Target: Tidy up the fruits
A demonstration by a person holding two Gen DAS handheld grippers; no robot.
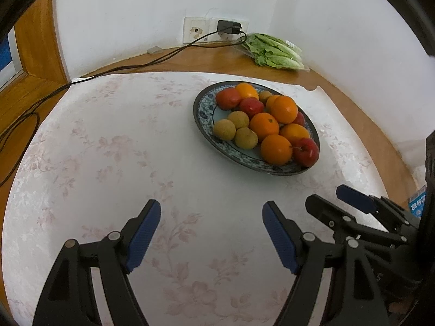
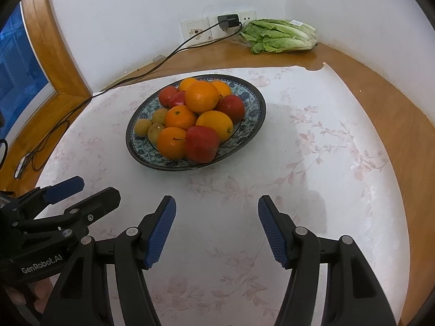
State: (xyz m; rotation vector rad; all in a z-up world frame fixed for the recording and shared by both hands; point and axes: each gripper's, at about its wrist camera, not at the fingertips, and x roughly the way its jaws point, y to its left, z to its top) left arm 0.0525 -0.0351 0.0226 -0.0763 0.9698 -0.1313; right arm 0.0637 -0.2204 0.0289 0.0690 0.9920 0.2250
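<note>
The left hand-held gripper (image 1: 210, 209) is hovering over the cloth-covered tabletop (image 1: 108, 149), jaws apart and holding nothing. The right hand-held gripper (image 2: 216, 203) is doing likewise, jaws apart, nothing between them. The patterned plate (image 2: 252, 114) is sitting at twelve o'clock, carrying oranges (image 2: 201, 96), red fruits (image 2: 201, 144) and small brown fruits (image 2: 142, 127). Bagged lettuce (image 2: 280, 36) is lying at one o'clock by the wall.

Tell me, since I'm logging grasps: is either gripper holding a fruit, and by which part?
Nothing is held. The left gripper and right gripper are both open over the tablecloth; all fruit sits on the plate.
</note>
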